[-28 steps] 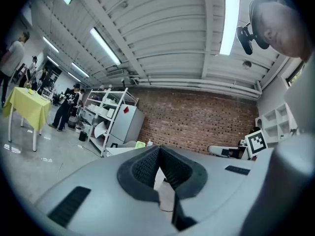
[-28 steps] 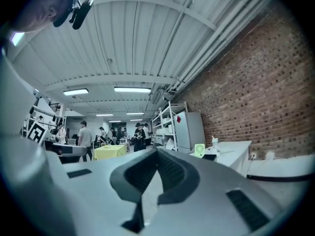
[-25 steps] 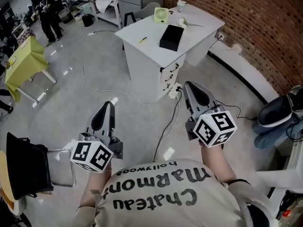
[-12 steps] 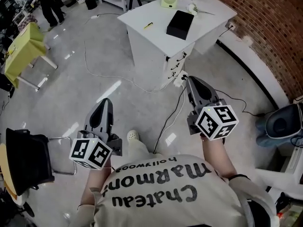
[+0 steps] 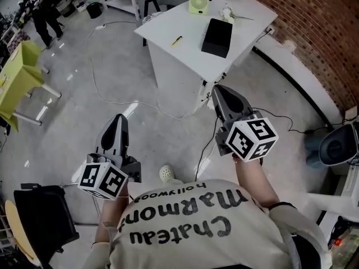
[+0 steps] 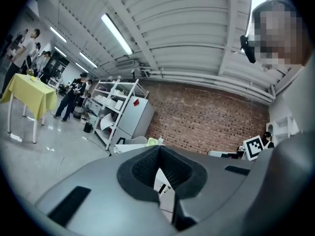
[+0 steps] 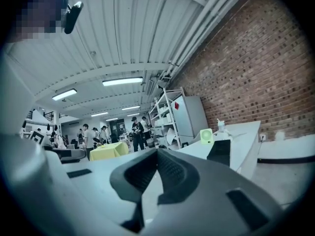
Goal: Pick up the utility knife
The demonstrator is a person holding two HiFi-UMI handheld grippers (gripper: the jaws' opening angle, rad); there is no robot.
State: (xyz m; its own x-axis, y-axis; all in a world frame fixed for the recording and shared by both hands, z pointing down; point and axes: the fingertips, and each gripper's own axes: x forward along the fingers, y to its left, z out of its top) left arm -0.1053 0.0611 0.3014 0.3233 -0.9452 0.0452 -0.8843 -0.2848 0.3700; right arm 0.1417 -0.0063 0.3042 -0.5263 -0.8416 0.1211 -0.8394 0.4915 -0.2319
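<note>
Both held level out front: left gripper (image 5: 119,118) and right gripper (image 5: 216,89), jaws pressed together on nothing. The utility knife (image 5: 176,40) lies well ahead on the white bench (image 5: 168,21), a yellow sliver, too small for detail.

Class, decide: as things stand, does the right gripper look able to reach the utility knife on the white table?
Probably not yet: the right gripper, jaws shut, hangs short of the white table. The utility knife lies uncovered, apart from the black box, so stepping closer should do.
</note>
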